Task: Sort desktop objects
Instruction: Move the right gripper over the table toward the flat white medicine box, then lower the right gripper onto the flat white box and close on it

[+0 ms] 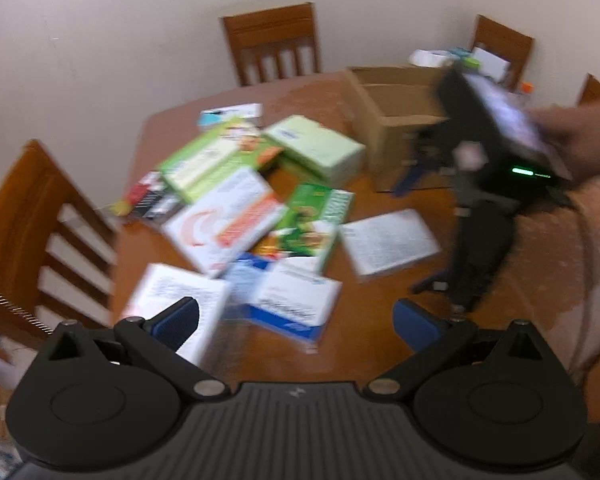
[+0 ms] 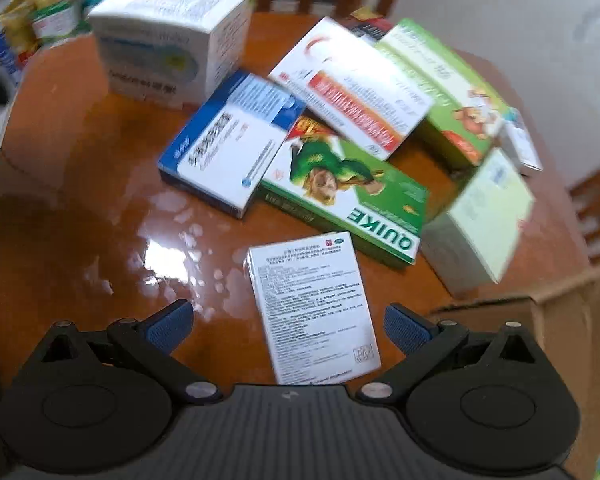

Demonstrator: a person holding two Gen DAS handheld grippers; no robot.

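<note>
The left hand-held gripper (image 1: 296,320) is hanging with its blue-padded fingers (image 1: 178,318) spread wide, gripping nothing. The right hand-held gripper (image 2: 288,322) is likewise gaping, fingers empty, a hand (image 1: 580,140) clasping its body.

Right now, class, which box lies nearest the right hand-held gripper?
The flat white box printed with small black text; it lies alone between the right hand-held gripper fingers, apart from the pile.

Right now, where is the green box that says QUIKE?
In the right wrist view the green QUIKE box lies flat mid-table, between the blue-and-white box and the pale green box, beyond the white leaflet-like box.
</note>
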